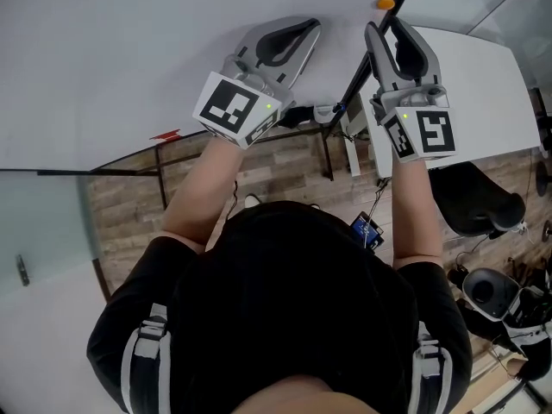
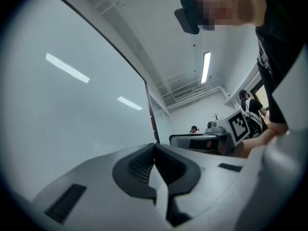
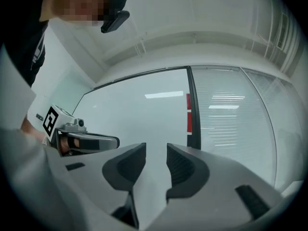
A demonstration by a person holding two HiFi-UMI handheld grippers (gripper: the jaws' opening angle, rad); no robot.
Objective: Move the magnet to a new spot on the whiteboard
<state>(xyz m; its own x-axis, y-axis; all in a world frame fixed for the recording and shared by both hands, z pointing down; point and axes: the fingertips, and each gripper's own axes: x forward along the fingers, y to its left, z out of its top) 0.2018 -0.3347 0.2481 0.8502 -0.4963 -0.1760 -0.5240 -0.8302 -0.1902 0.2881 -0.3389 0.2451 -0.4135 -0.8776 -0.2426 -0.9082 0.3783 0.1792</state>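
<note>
The whiteboard (image 1: pixel 129 50) fills the far side of the head view; its black frame edge (image 3: pixel 192 109) carries red pieces (image 3: pixel 188 111). A small orange round thing (image 1: pixel 385 3) sits by that edge; whether it is the magnet I cannot tell. My left gripper (image 1: pixel 312 26) points at the board with its jaws shut and empty, tips meeting (image 2: pixel 155 146). My right gripper (image 1: pixel 388 28) is held beside it, close under the orange thing, and is open with nothing in the gap (image 3: pixel 156 153). Each gripper shows in the other's view: the right gripper (image 2: pixel 192 139) and the left gripper (image 3: pixel 89 141).
Below the board are a wooden floor (image 1: pixel 259 171) and the stand's dark legs (image 1: pixel 328 149). A white panel (image 1: pixel 483 84) lies at the right, with a black chair (image 1: pixel 479 197) beneath it. A glass partition (image 1: pixel 43 222) stands at the left. People (image 2: pixel 194 128) are far back in the room.
</note>
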